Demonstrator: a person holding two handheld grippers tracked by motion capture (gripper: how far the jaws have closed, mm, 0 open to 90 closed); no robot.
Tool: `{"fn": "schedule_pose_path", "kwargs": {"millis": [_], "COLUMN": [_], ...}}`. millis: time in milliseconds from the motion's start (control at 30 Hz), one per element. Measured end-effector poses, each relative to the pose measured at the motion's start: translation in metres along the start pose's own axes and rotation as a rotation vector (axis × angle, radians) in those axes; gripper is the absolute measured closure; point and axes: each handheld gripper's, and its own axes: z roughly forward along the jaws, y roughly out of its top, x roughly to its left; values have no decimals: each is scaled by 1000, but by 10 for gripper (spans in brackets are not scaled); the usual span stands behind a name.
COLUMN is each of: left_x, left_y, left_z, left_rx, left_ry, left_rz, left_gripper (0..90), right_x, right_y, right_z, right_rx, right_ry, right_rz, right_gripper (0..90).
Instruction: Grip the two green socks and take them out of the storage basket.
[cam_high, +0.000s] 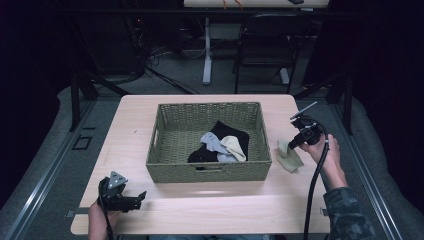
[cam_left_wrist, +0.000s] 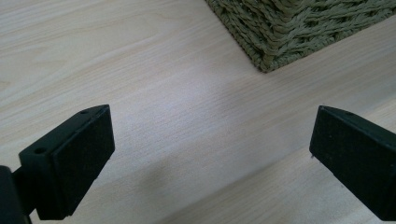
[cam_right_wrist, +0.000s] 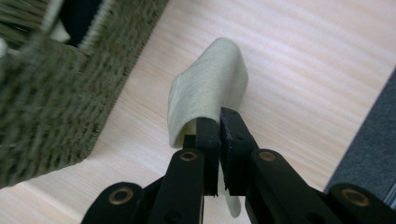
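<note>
A pale green sock hangs over the table just right of the woven basket. My right gripper is shut on its upper edge, and the cloth folds over the jaw tips. Inside the basket lie a black cloth, a grey sock and a cream sock. My left gripper rests low at the table's front left, jaws wide open over bare wood, with the basket's corner ahead of it.
The light wooden table has free room in front of the basket and along its left side. Its right edge lies close to the right gripper, with grey floor beyond. A chair and a table leg stand behind.
</note>
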Motion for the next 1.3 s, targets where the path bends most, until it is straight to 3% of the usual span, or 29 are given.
{"fn": "schedule_pose_path", "kwargs": {"millis": [200, 333, 433, 533, 733, 867, 1100, 1300], "left_x": [0, 0, 0, 0, 0, 0, -1, 0], "left_y": [0, 0, 0, 0, 1, 1, 1, 1], "left_z": [0, 0, 0, 0, 0, 0, 0, 0], "left_rx": [1, 1, 2, 3, 7, 6, 6, 5], "left_ry": [-1, -1, -1, -2, -1, 0, 0, -1], "left_rz": [4, 0, 1, 4, 6, 6, 6, 7], "left_gripper": [0, 0, 0, 0, 0, 0, 0, 0], "right_x": [-6, -7, -7, -6, 8, 19, 46, 72], "right_y": [-5, -7, -8, -6, -2, 5, 24, 46], "right_z": [20, 26, 21, 10, -23, -44, -72, -85], "right_rx": [31, 35, 36, 43, -21, -61, -135, -141], "right_ry": [17, 31, 26, 11, 1, 1, 9, 21], "right_rz": [27, 44, 41, 15, -20, -74, -140, -211], "right_gripper": [848, 759, 644, 521, 359, 240, 161, 141]}}
